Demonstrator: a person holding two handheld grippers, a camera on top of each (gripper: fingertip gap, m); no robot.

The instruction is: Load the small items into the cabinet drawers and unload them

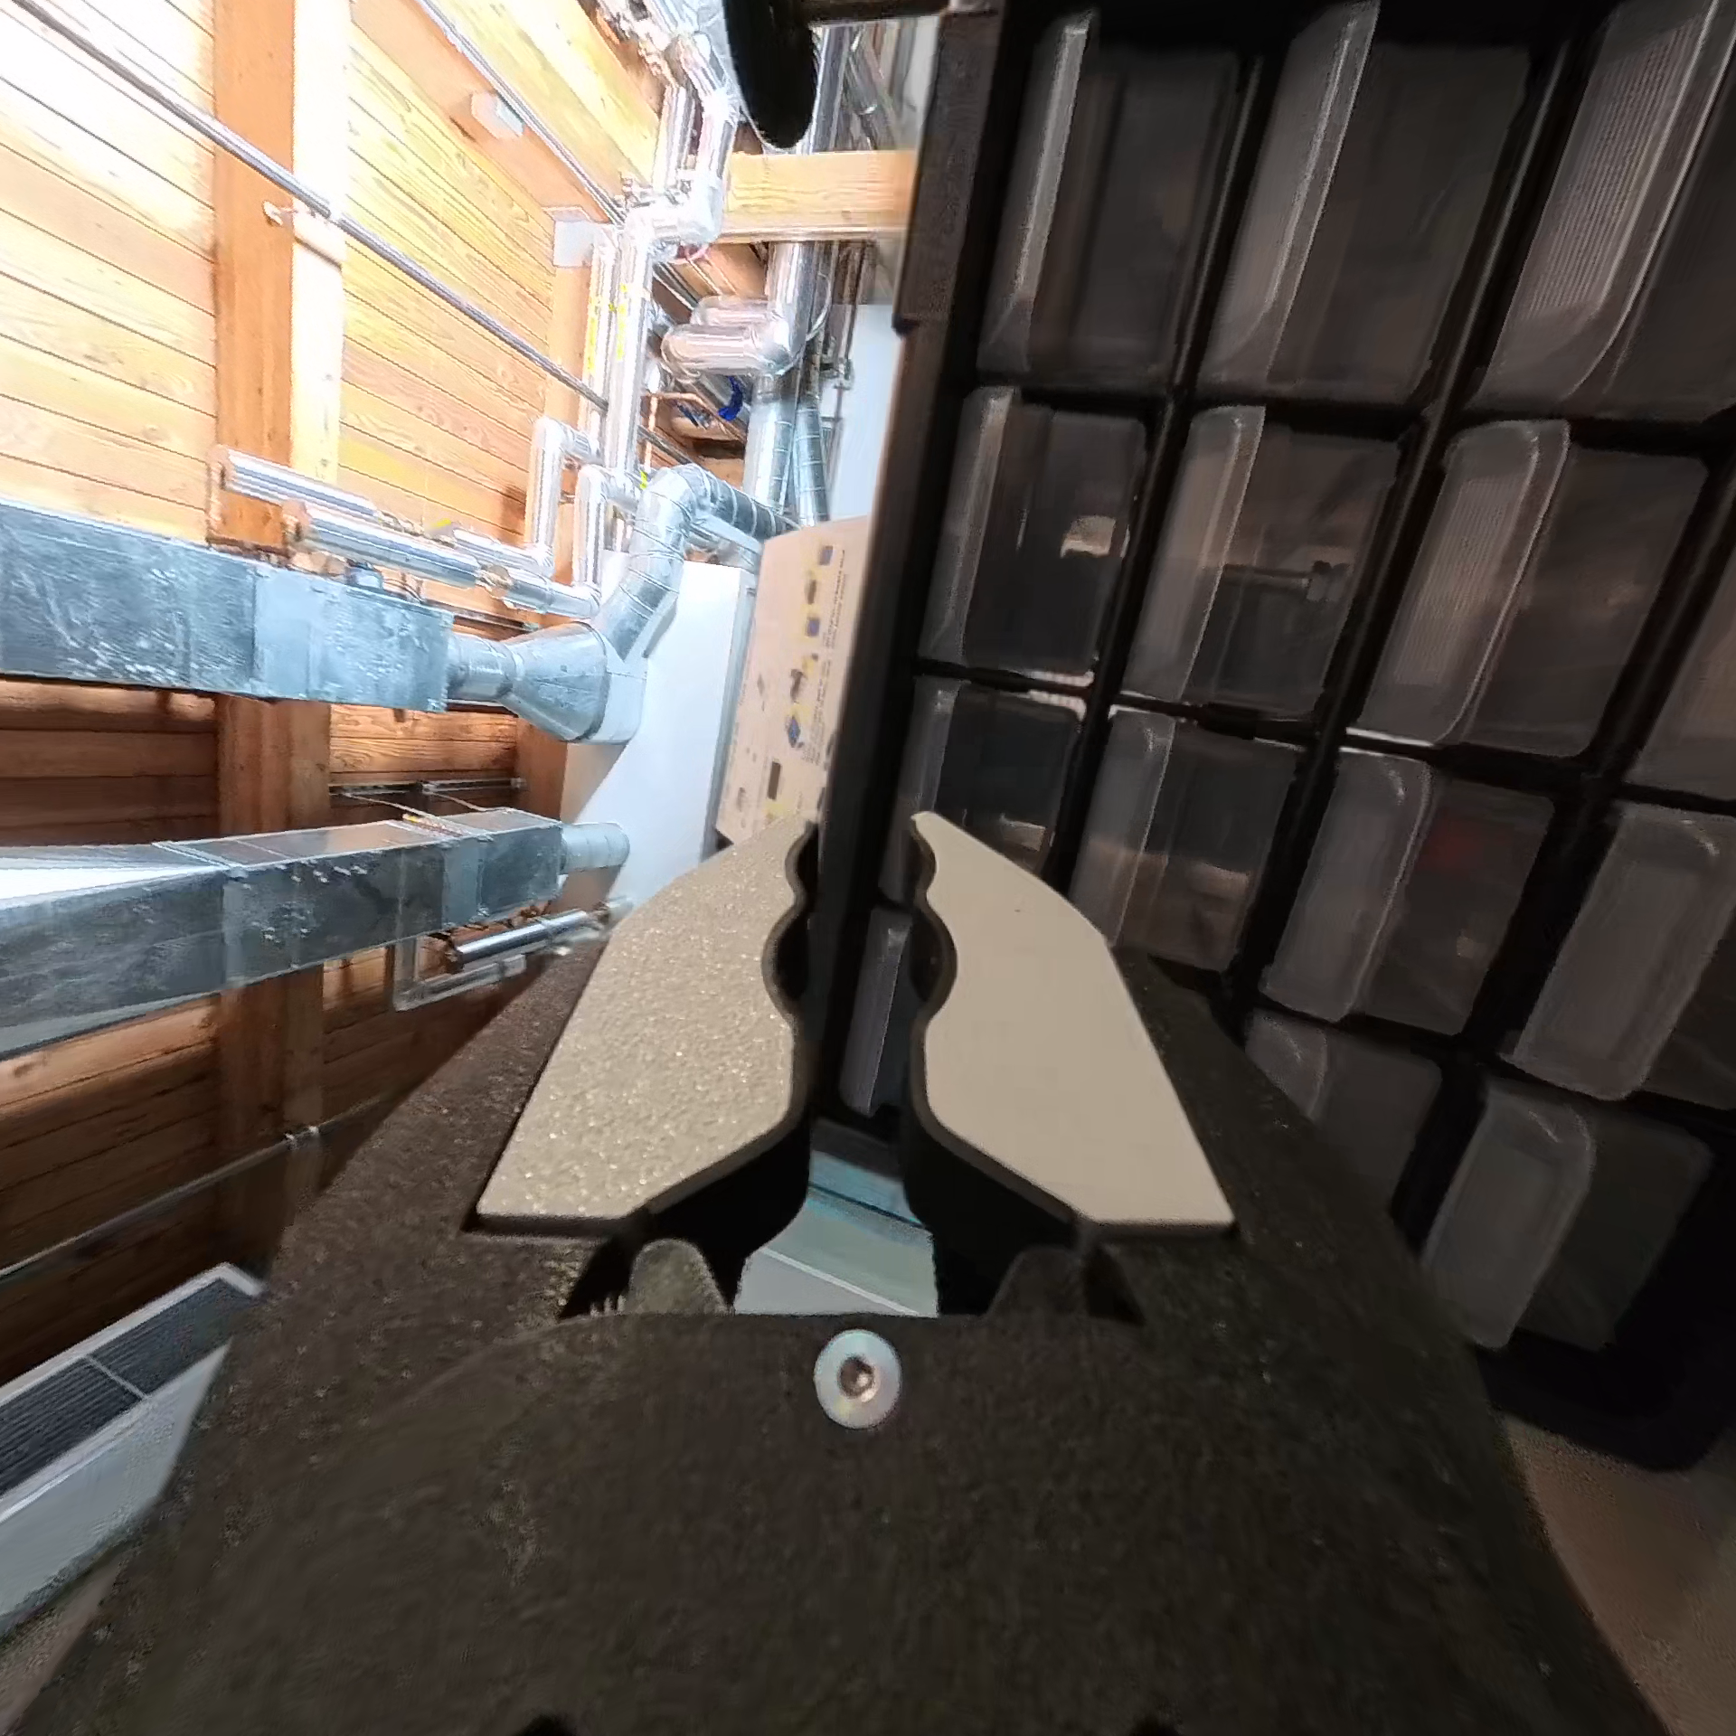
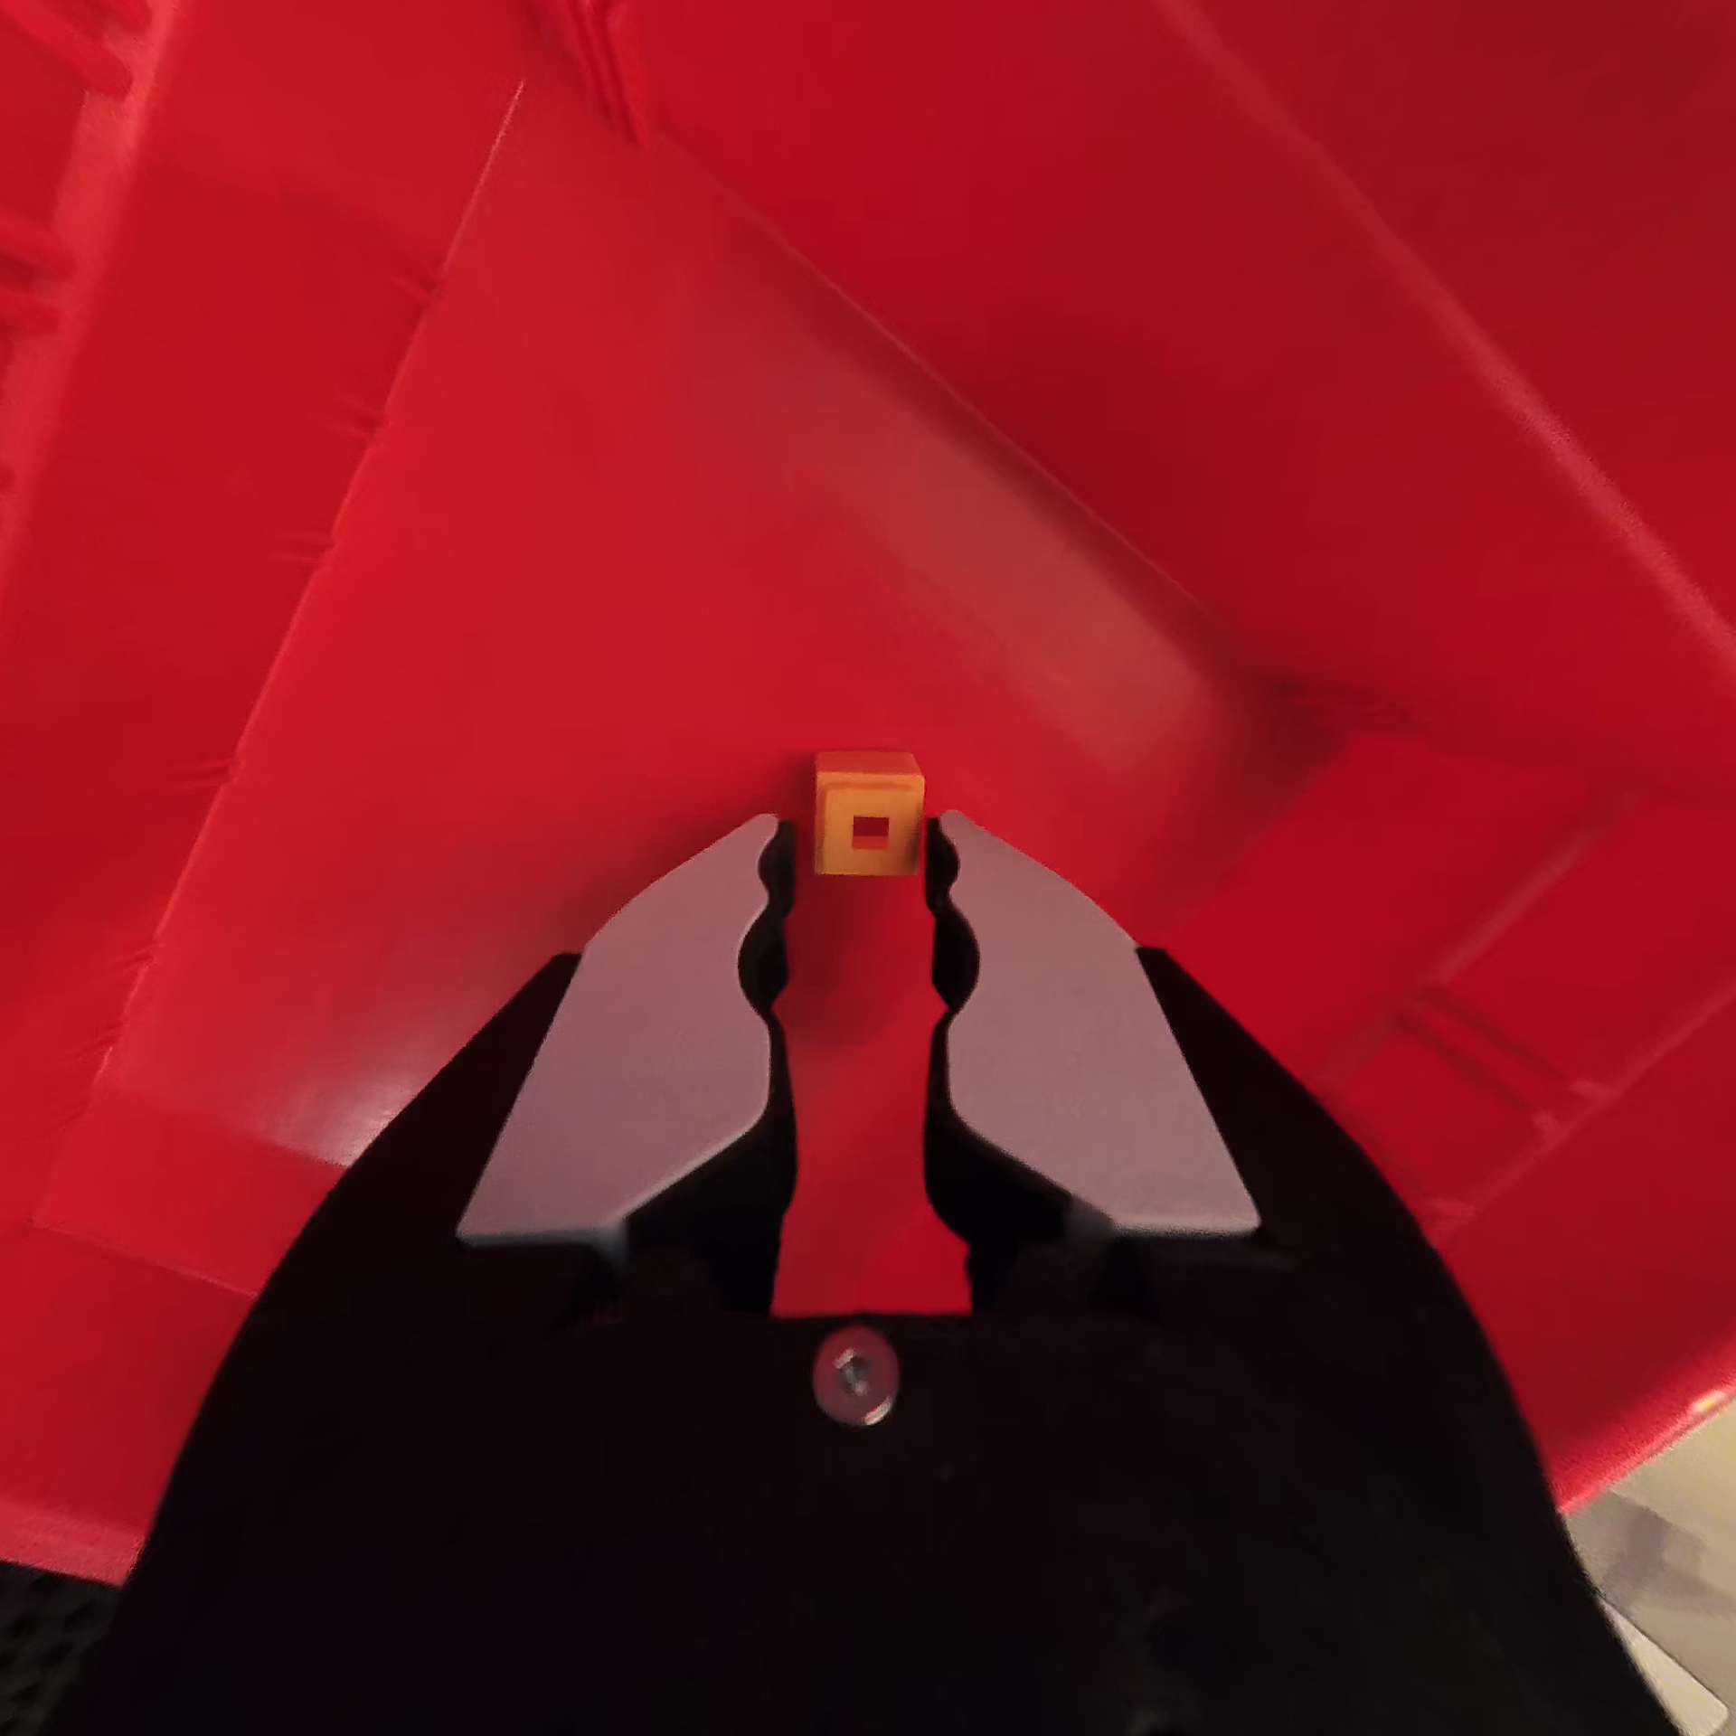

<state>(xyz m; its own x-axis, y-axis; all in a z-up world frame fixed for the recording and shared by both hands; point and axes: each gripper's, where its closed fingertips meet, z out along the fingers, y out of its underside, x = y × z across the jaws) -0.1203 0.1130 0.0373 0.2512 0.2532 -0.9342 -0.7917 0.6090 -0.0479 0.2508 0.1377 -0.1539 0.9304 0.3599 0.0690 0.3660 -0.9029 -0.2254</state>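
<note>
One gripper steadies the cabinet while the other goes for a small block

The left gripper (image 1: 855, 845) has its fingers around the black side edge of the cabinet (image 1: 939, 376), probably to keep it from sliding; I cannot tell if they squeeze it; the clear drawers (image 1: 1259, 554) look pushed in. The right gripper (image 2: 857, 827) is inside a red bin (image 2: 658, 470); its fingers are spread, one on each side of a small orange block (image 2: 866, 815), not yet pinching it.

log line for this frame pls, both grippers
left gripper: astride cabinet side wall, grip unclear | right gripper: in red bin, tips flanking orange cube, contact unclear
</note>
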